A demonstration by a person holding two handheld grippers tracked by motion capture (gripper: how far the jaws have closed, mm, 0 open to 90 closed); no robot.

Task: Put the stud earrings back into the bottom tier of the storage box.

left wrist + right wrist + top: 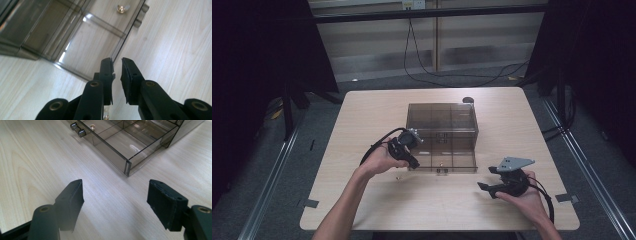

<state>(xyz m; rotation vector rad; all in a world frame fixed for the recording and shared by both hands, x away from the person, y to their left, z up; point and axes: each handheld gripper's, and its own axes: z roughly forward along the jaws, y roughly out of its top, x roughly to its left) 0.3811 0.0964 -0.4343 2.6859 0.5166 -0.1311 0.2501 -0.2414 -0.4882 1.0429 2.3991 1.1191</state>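
Observation:
A smoked clear drawer cabinet [442,120] stands mid-table with its bottom drawer [447,159] pulled out toward me. A small brass wing nut [121,8] lies in a compartment of the drawer [82,45]; it also glints [92,127] behind the drawer's handle [77,130]. My left gripper [413,161] hangs at the drawer's left front corner. Its jaws [117,72] stand a narrow gap apart with nothing between the pads. My right gripper [487,178] rests to the right of the drawer, with its jaws [115,200] wide open over bare wood.
A small dark round object [468,100] sits behind the cabinet near the table's far edge. The light wooden table [362,200] has bare room at the front and on both sides. Cables trail on the floor beyond.

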